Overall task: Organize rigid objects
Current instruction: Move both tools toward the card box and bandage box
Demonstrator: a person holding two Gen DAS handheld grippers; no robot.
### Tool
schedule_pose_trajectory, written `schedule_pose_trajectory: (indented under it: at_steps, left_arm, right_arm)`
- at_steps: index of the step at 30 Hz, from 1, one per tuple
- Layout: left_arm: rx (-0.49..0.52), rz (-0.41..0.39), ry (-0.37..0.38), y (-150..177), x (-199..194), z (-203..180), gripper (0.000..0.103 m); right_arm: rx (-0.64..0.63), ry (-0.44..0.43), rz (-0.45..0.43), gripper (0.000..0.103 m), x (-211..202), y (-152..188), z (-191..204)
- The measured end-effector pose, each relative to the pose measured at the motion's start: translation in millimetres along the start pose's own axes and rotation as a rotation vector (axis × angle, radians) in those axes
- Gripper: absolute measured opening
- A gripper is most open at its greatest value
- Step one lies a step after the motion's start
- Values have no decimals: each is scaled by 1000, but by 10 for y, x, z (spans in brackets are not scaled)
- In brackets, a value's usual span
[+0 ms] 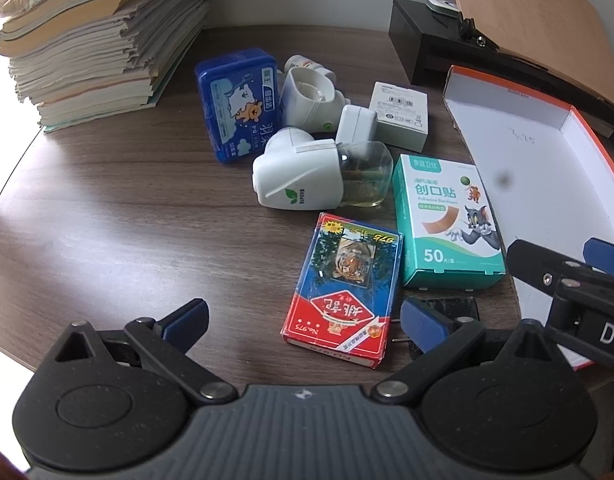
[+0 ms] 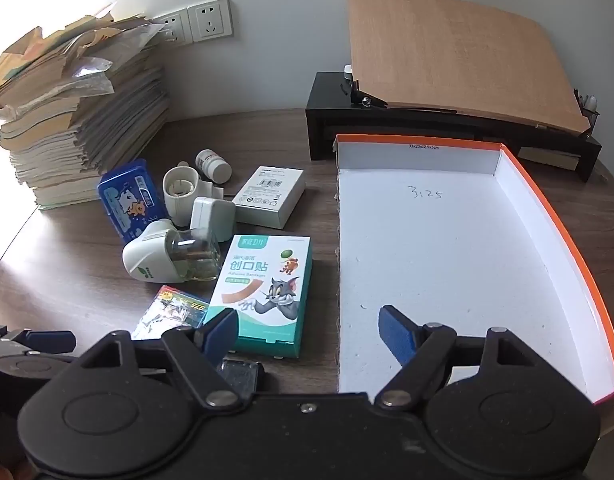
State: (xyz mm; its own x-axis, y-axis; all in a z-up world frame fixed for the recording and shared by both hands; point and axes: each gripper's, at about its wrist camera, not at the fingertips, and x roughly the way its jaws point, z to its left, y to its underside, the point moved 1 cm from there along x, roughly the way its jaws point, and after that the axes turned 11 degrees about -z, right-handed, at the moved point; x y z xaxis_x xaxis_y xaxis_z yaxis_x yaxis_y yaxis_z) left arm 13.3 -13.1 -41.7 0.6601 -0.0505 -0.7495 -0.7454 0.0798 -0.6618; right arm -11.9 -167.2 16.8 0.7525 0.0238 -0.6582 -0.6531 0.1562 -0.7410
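My left gripper (image 1: 305,318) is open above a red and blue playing card pack (image 1: 347,284), with nothing held. My right gripper (image 2: 309,332) is open over the left wall of a white, orange-rimmed open box (image 2: 447,260), which is empty. Left of the open box lie a green and white bandage box (image 2: 263,292), a white plug-in heater with a clear bottle (image 2: 167,258), a blue tin (image 2: 129,200), a white carton (image 2: 271,196), a pill bottle (image 2: 213,166) and a second white plug-in unit (image 2: 183,196). A small dark object (image 2: 241,374) lies under my right gripper's left finger.
A tall stack of papers (image 1: 91,36) fills the back left of the brown desk (image 1: 107,220). A black stand (image 2: 387,128) with a wooden board (image 2: 459,56) on it is behind the open box. Wall sockets (image 2: 209,20) are on the back wall.
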Motion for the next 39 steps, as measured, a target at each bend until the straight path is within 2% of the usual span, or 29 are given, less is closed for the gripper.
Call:
schedule_pose_trajectory:
  at_steps: [28, 39]
  left_arm:
    - [18, 17, 7, 29, 102, -55, 103]
    - [24, 19, 5, 38, 148, -41, 103]
  right_arm:
    - [21, -7, -1, 91, 57, -5, 23]
    - [-6, 16, 13, 91, 75, 3, 35]
